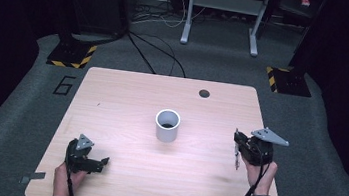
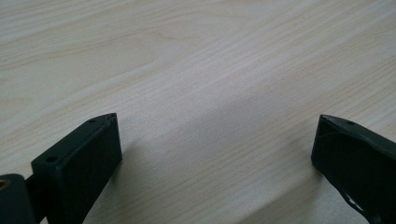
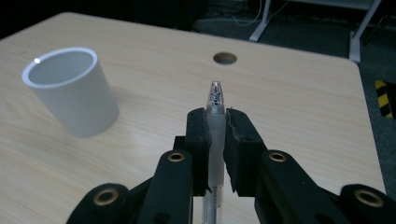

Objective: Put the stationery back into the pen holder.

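1. Grey carpet and dark stands ring the pale wooden worktop (image 1: 117, 181), which carries a white cup (image 1: 167, 125) upright near its middle, well clear of every edge.
2. My right gripper (image 3: 217, 122) hovers near the worktop's right edge, its fingers (image 3: 239, 140) clenched on a clear pen (image 3: 215, 116), which stands up between them with its tip poking out past the finger ends.
3. My left gripper (image 1: 100, 162) rests near the front-left corner with its fingers (image 2: 79, 158) spread wide and holding nothing, bare wood between them.
4. The step in hand, as I judge it, is carrying the pen to the cup and dropping it in.
5. To do it well, I should lift enough that the pen's lower end clears the rim, travel toward the middle of the worktop, and stop with the pen centred over the opening.
6. I should tilt the pen close to vertical before letting go, so it slides in rather than striking the rim and tipping the light cup.
7. If the cup looks likely to wobble, my free left fingers could steady its wall.
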Demonstrator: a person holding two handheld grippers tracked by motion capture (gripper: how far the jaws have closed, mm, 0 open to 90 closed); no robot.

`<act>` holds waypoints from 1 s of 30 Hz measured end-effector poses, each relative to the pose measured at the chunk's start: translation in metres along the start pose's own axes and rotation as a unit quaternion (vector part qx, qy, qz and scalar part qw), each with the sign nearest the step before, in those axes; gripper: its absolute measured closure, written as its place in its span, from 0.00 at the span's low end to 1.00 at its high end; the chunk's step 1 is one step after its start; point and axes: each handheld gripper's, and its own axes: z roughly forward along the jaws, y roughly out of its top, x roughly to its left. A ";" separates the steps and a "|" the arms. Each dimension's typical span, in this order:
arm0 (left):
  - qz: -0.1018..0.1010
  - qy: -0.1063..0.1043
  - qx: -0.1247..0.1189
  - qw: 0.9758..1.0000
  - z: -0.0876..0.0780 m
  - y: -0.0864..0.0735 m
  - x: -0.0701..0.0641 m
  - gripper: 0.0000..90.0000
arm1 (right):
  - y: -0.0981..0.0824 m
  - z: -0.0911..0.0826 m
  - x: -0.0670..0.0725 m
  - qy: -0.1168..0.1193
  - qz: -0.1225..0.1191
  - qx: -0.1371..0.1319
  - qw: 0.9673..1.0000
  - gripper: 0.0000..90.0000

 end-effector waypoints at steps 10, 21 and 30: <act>-0.006 -0.001 -0.002 1.000 0.000 0.000 -0.001 0.02 | 0.016 0.002 0.014 0.013 -0.018 -0.059 0.998 0.89; -0.005 -0.001 -0.001 1.000 0.000 0.000 -0.001 0.02 | 0.028 0.010 0.030 0.025 -0.031 -0.084 0.996 0.89; -0.006 -0.001 -0.001 1.000 0.000 0.000 -0.001 0.02 | 0.040 0.014 0.043 0.038 -0.041 -0.106 0.993 0.89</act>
